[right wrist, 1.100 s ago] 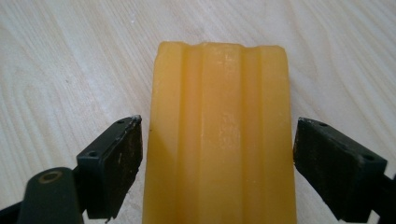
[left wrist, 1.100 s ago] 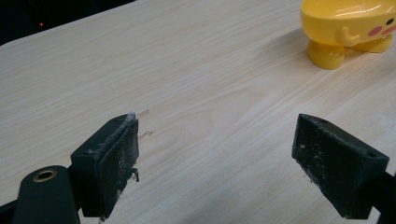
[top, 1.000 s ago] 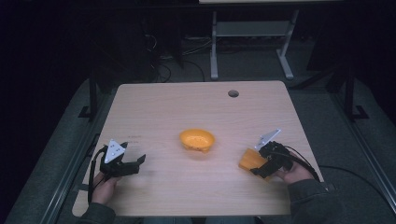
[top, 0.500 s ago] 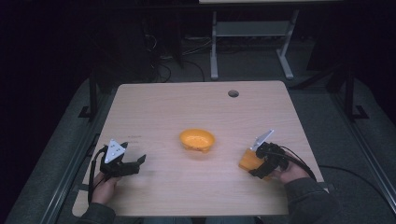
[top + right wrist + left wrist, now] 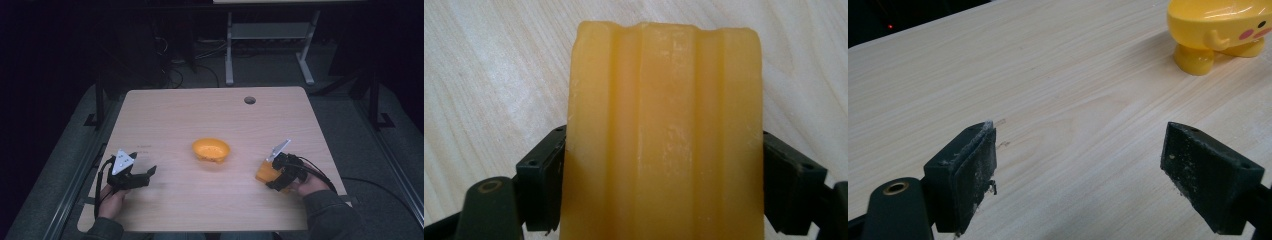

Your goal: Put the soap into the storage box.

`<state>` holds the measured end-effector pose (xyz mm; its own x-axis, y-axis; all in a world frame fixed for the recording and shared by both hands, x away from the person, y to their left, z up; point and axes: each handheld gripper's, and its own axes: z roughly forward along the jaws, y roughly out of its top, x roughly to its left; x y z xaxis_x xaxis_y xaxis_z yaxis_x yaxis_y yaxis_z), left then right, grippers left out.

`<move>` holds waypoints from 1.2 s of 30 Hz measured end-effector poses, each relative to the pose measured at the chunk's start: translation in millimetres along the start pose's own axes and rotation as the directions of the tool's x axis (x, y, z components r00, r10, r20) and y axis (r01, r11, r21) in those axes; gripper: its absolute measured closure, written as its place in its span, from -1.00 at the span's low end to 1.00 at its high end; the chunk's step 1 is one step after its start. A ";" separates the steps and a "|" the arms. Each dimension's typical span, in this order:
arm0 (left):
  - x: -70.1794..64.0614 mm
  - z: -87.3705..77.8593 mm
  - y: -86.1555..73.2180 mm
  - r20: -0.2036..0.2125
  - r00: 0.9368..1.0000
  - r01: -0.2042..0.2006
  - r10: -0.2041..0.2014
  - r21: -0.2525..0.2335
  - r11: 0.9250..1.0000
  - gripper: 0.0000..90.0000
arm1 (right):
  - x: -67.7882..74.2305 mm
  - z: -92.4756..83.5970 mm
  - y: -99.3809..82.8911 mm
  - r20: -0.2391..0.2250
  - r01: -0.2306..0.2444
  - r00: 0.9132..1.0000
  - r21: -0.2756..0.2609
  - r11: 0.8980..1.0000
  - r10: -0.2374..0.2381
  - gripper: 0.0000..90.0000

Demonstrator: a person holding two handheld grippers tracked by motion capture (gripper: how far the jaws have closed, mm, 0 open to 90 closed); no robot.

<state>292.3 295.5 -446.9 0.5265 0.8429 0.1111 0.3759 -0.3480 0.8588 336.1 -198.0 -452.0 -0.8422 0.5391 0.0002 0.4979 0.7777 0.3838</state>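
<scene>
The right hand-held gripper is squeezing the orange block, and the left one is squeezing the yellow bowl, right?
Not quite. The right hand-held gripper is squeezing the orange block, but the left hand-held gripper holds nothing. The left gripper view shows its jaws wide apart over the bare table, with the yellow bowl farther off.

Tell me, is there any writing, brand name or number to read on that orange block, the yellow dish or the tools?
No readable text anywhere.
Orange block, clamped in the right gripper: ridges, no lettering.
Yellow dish: a black dot and a pink spot like a cartoon face, no words.
Left gripper, open over the table: no label legible.
</scene>
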 end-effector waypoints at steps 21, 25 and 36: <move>1.1 -1.2 0.1 0.000 1.000 0.004 -0.004 -0.003 1.000 -0.69 | 1.7 -5.4 1.0 -0.002 0.020 1.000 -0.036 0.999 -0.020 -0.55; 1.4 -1.6 0.3 -0.001 1.000 0.008 -0.008 -0.004 1.000 -0.69 | 2.8 -9.3 4.5 0.006 0.030 1.000 -0.039 0.999 -0.029 -0.55; 2.1 -2.4 0.3 0.002 1.000 0.017 -0.017 -0.007 1.000 -0.69 | 2.6 -18.2 17.7 0.008 0.058 0.998 -0.070 0.996 -0.058 -0.55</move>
<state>291.7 298.2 -445.2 0.5211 0.8482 0.0953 0.3799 -0.3305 0.8640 339.0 -188.8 -428.4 -0.8678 0.4961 -0.0295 0.4326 0.7831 0.4468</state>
